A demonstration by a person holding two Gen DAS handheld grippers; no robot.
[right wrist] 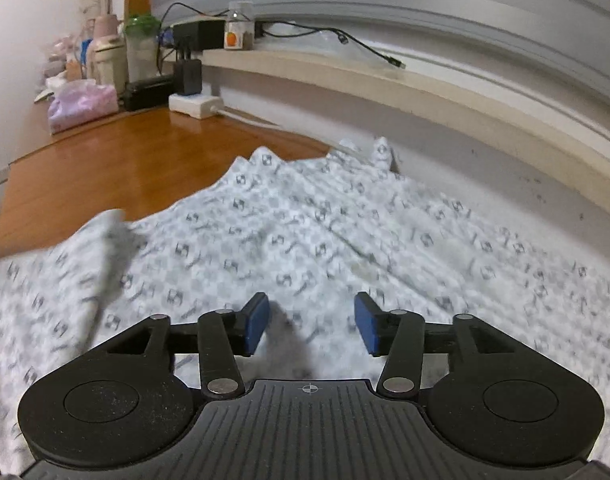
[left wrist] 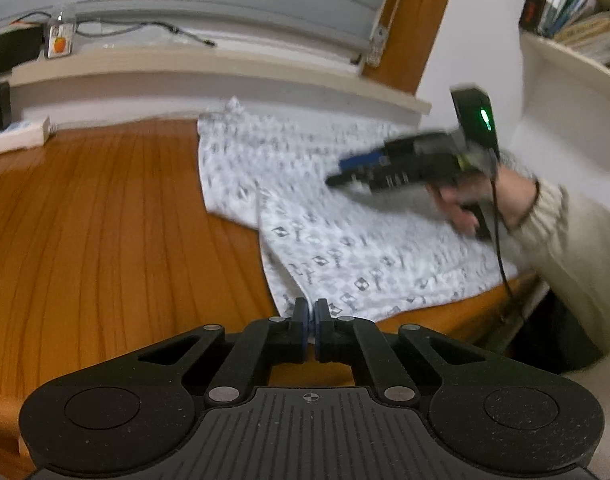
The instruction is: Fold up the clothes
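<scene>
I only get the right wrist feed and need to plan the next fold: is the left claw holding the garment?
Observer: Yes. The left claw is shut on the near corner of the patterned garment.
Operator: Does the cloth hang off the table?
Observer: No, that corner lies just inside the wooden table's front edge.
Operator: And the right claw from that side?
Observer: The right claw hovers over the cloth's middle, in a hand with a beige sleeve.

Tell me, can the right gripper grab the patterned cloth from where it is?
Probably yes: the right gripper is open just above the patterned cloth, and nothing lies between them.
</scene>
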